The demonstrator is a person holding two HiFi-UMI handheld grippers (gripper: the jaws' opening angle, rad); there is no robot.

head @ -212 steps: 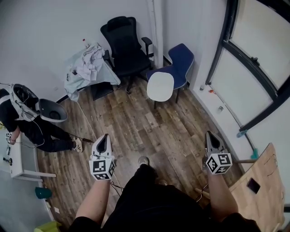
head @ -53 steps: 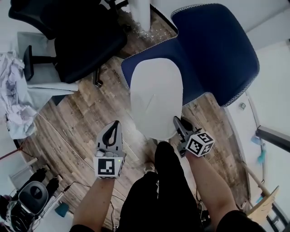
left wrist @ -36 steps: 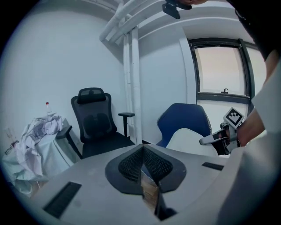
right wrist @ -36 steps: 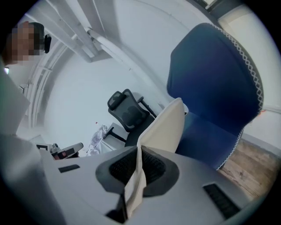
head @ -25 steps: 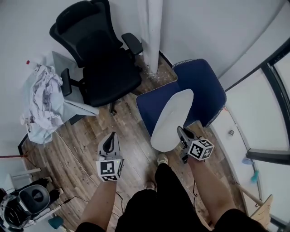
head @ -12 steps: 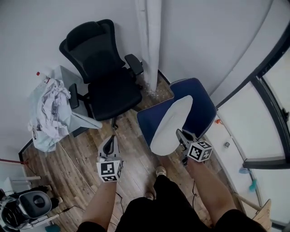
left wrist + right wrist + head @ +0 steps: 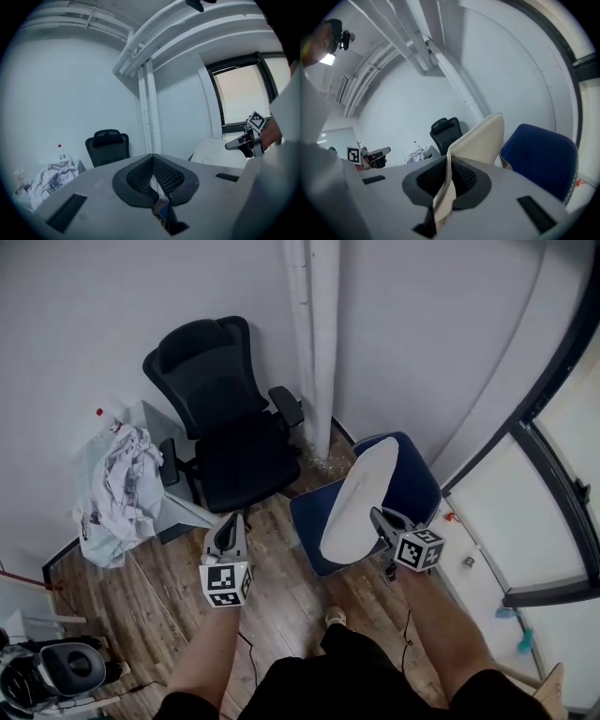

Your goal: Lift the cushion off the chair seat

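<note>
Above the blue chair (image 7: pixel 417 486) at the right, the white cushion (image 7: pixel 359 502) stood steeply tilted. Its near edge was pinched in the closed jaws of the right gripper (image 7: pixel 382 521), and its far end was up by the backrest. The lift looked well under way, though whether the far end had cleared the seat could not be told. The next move would call for raising it clear without letting the thin edge slip. The left gripper (image 7: pixel 229 525), jaws together and empty, hung well apart to the left, before the black chair (image 7: pixel 234 427).
</note>
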